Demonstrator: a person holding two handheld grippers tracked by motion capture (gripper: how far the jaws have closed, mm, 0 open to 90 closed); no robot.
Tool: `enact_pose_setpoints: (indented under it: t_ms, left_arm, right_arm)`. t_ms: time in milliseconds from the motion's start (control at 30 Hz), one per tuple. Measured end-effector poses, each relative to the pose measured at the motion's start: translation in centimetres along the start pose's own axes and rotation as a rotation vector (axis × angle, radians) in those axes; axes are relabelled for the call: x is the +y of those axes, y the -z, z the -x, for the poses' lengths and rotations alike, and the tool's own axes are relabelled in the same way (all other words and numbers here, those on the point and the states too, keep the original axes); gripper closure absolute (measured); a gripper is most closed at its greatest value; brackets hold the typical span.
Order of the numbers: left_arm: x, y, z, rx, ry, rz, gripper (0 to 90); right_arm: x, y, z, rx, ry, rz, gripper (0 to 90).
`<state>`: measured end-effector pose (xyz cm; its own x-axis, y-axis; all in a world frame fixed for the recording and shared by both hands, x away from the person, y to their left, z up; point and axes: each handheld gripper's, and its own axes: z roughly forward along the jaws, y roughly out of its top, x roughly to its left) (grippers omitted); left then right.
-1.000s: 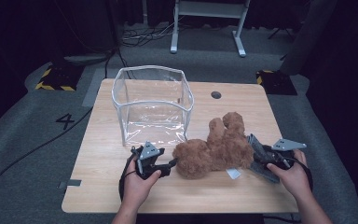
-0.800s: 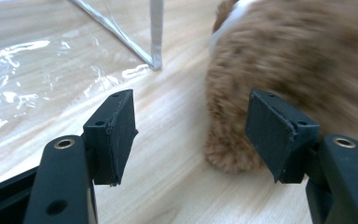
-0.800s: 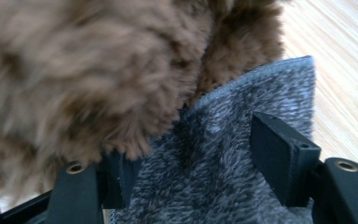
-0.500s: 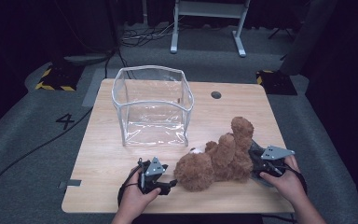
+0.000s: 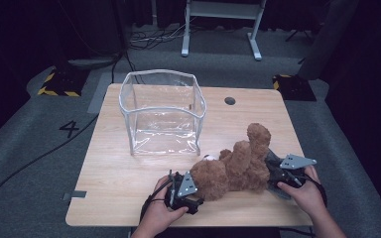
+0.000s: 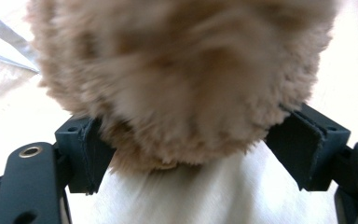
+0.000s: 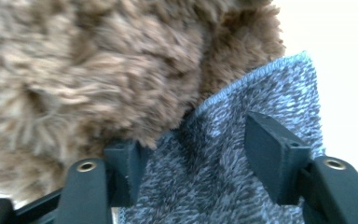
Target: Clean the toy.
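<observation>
A brown teddy bear (image 5: 233, 168) lies on the wooden table (image 5: 129, 183) near its front edge, head to the left. My left gripper (image 5: 197, 194) sits at the head. In the left gripper view its jaws have just been opening, and the furry head (image 6: 177, 79) bulges between the wide-set pads (image 6: 86, 154). My right gripper (image 5: 274, 173) is at the bear's lower end. Its jaws have just been closing around a grey knitted cloth (image 7: 242, 140) that spreads past the right pad (image 7: 275, 149), with brown fur (image 7: 98, 79) against the left one.
A clear plastic box (image 5: 161, 111) with an open top stands behind the bear at mid-table. A small round hole (image 5: 229, 100) marks the tabletop at the back. Beyond the table lie a dark floor, cables and a white stand (image 5: 218, 29).
The bear has come down and toward the front edge, and now lies flat. Both hands followed it, the left one moving nearer and to the right.
</observation>
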<state>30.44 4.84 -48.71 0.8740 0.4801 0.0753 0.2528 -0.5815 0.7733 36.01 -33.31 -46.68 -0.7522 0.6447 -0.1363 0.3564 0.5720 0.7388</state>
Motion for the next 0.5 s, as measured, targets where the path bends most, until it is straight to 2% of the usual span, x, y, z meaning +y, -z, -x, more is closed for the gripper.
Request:
enact_pose_setpoints:
  t_ms: [100, 233, 300, 400, 500]
  left_arm:
    - [0.6, -0.4, -0.4, 0.002, 0.023, -0.010, 28.8]
    - [1.2, -0.2, -1.0, -0.010, 0.030, -0.022, 47.1]
    - [1.2, 0.0, -1.1, -0.028, 0.052, -0.024, 55.8]
    - [1.2, 0.2, -1.4, -0.051, 0.102, -0.020, 63.3]
    - [1.1, 0.4, -2.0, -0.083, 0.162, -0.004, 66.6]
  right_arm:
    - [0.2, 0.0, 0.0, -0.001, -0.006, -0.002, 44.1]
    - [0.3, 0.1, 0.0, 0.002, -0.014, 0.005, 46.9]
    - [0.4, 0.2, 0.1, -0.001, -0.007, 0.007, 46.9]
    - [0.3, 0.5, 0.1, 0.001, -0.017, 0.011, 46.5]
    - [0.2, 1.1, 0.3, -0.005, -0.017, 0.021, 42.6]
